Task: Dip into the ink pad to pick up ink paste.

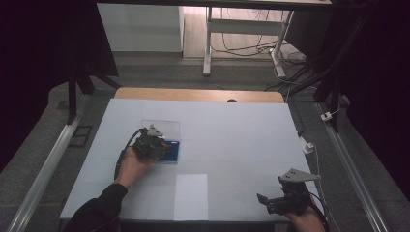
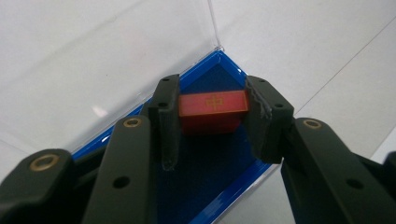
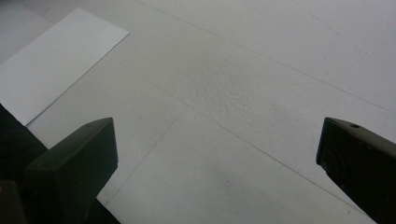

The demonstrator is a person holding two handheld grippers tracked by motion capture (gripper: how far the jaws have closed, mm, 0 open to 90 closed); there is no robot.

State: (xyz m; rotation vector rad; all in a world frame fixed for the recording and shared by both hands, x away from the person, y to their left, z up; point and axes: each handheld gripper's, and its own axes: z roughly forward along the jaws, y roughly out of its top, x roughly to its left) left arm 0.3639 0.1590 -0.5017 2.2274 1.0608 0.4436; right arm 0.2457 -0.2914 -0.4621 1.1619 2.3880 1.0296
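Note:
A small red block (image 2: 213, 103) with a gold mark on its top sits between the jaws of my left gripper (image 2: 213, 87), both pads pressed against its ends. The block is inside a shallow blue-lined box (image 2: 211, 59) whose clear lid (image 2: 116, 46) stands open behind it. In the high view the left gripper (image 1: 163, 145) reaches over the blue box (image 1: 174, 151) left of the table's middle, with the clear lid (image 1: 167, 127) beyond it. My right gripper (image 1: 265, 200) rests near the front right edge, and its jaws (image 3: 217, 154) stand wide apart over bare table.
A white sheet of paper (image 1: 191, 195) lies at the front middle of the white table (image 1: 232, 135); the same white sheet (image 3: 51, 60) is at the upper left of the right gripper view. A wooden edge (image 1: 198, 94) runs along the table's far side.

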